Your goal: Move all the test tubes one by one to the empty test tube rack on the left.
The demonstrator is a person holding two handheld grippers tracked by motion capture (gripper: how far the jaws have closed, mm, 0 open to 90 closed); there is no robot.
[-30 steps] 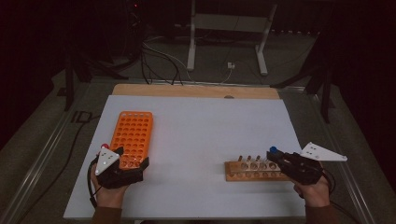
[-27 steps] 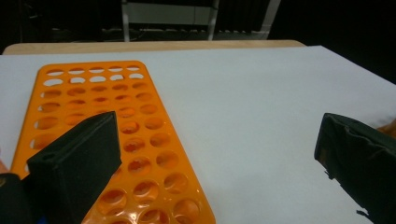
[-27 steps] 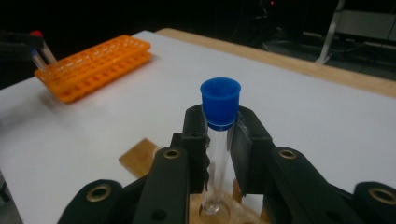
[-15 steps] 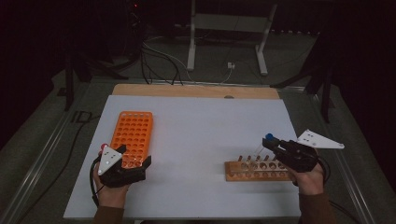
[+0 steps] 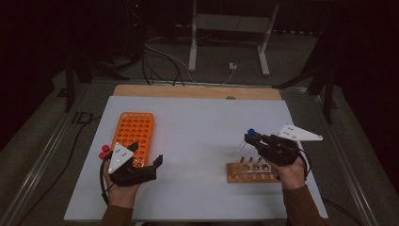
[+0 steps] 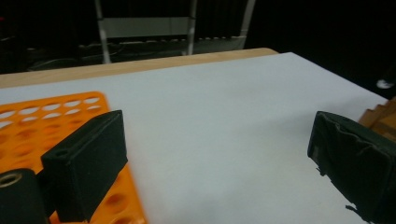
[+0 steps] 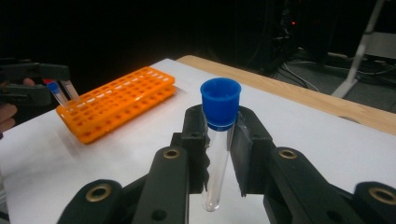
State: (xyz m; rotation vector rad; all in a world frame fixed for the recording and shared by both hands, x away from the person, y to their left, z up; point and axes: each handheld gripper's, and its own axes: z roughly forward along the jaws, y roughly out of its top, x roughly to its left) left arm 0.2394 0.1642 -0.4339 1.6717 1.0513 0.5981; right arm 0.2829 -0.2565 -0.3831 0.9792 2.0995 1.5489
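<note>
Your right tongs (image 5: 251,140) pinched a clear tube (image 7: 216,158) with a blue cap (image 7: 220,103), held just above the wooden rack (image 5: 250,172) at the lower right of the high view. Your left tongs (image 5: 146,154) were spread wide at the lower left, one jaw over the near end of the orange rack (image 5: 134,133), the other over the bare white table (image 5: 197,132).

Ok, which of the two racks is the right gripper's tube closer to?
The wooden rack, just below the right gripper holding the blue-capped test tube. The orange rack sits across the table by the left gripper.
</note>
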